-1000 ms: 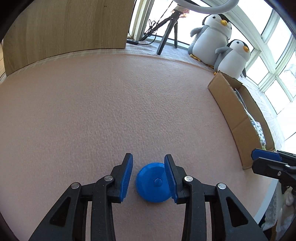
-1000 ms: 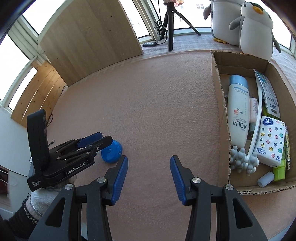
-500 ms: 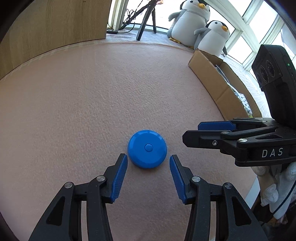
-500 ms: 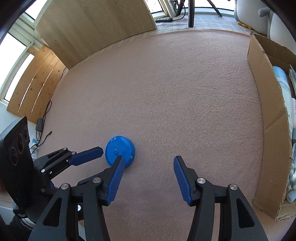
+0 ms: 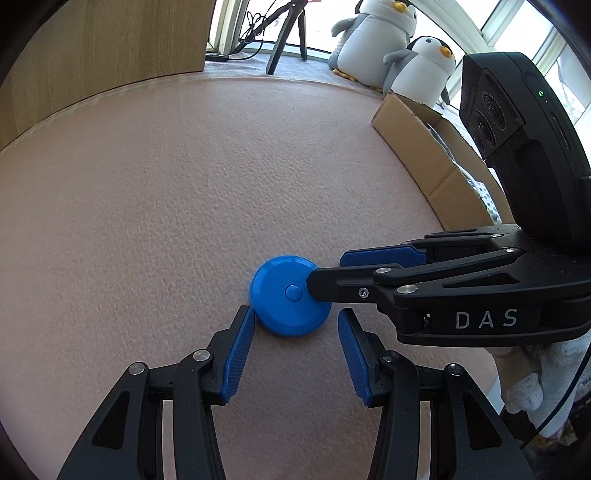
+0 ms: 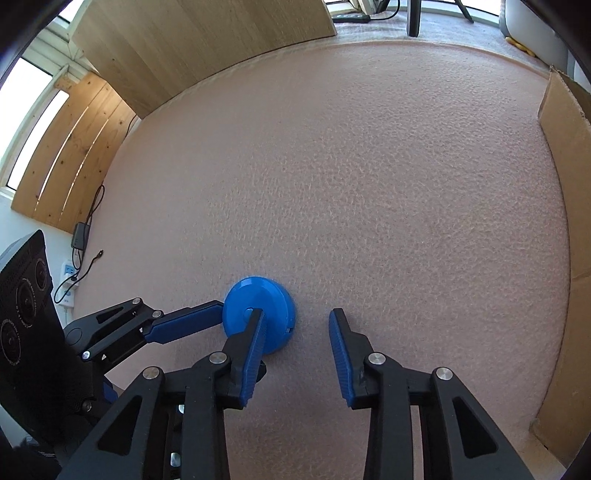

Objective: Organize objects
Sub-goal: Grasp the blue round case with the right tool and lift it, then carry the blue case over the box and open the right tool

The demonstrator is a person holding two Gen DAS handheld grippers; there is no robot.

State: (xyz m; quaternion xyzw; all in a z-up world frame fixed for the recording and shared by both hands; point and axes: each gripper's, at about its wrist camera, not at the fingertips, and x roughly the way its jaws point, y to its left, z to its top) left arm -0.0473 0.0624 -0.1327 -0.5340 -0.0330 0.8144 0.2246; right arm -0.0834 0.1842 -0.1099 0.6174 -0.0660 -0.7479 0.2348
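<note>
Smooth round blue disc (image 5: 290,300) on nubbly pink felt (image 5: 166,192); both ribbed-padded tongs spread, left (image 5: 295,354), right (image 6: 297,349).

Lay flat on the mat (image 5: 155,192), the disc (image 5: 284,299), just ahead of the left gripper (image 5: 295,325) with its spread fingers; reached in from the right, the right gripper (image 6: 295,328), one finger over the disc's edge. Stood along the mat's right side, well apart from the disc, a cardboard box (image 5: 417,147); behind it, two plush penguins (image 5: 373,37); at the far edge, a wooden board (image 5: 103,48) and a tripod (image 5: 284,33).
</note>
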